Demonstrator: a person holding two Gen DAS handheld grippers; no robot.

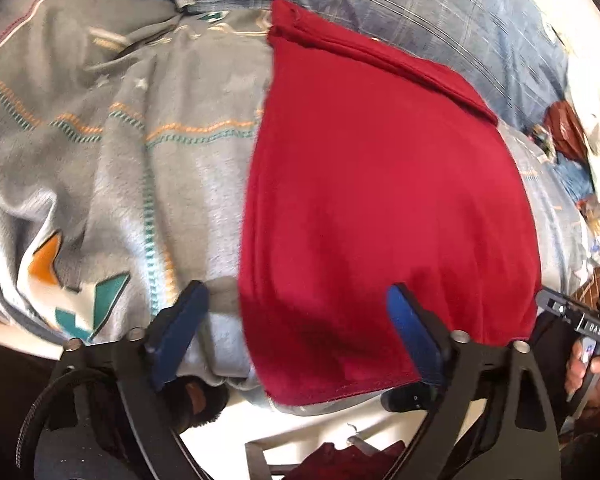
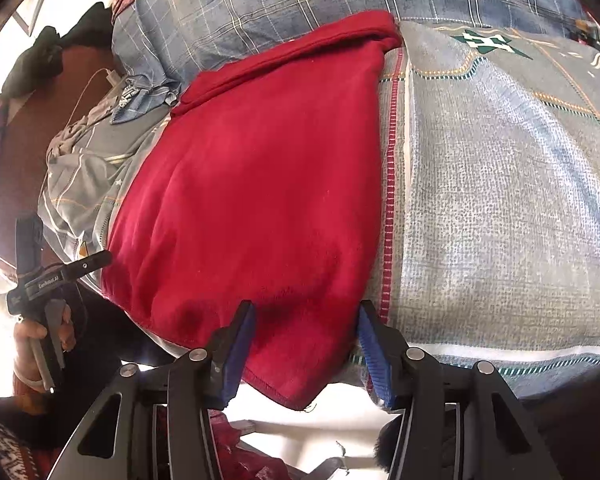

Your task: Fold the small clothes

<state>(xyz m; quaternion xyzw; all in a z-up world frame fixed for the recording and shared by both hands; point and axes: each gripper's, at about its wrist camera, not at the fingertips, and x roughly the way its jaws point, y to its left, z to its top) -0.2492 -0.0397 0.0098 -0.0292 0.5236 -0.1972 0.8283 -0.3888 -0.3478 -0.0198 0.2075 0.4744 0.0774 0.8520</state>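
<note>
A red cloth (image 1: 380, 200) lies flat on the bed, folded, with a doubled edge at its far end. It also shows in the right wrist view (image 2: 260, 184). My left gripper (image 1: 296, 312) is open and empty, hovering over the cloth's near left edge. My right gripper (image 2: 306, 332) is open and empty, its fingers straddling the cloth's near right corner just above it. The right gripper's body shows at the right edge of the left wrist view (image 1: 580, 316); the left gripper's body shows at the left of the right wrist view (image 2: 48, 276).
The bed carries a grey-blue patterned blanket (image 1: 120, 152), also in the right wrist view (image 2: 500, 200). A blue plaid pillow (image 2: 300, 4) lies at the head. Clutter sits at the right bedside (image 1: 580, 140). A white cable (image 2: 96, 84) lies on brown furniture.
</note>
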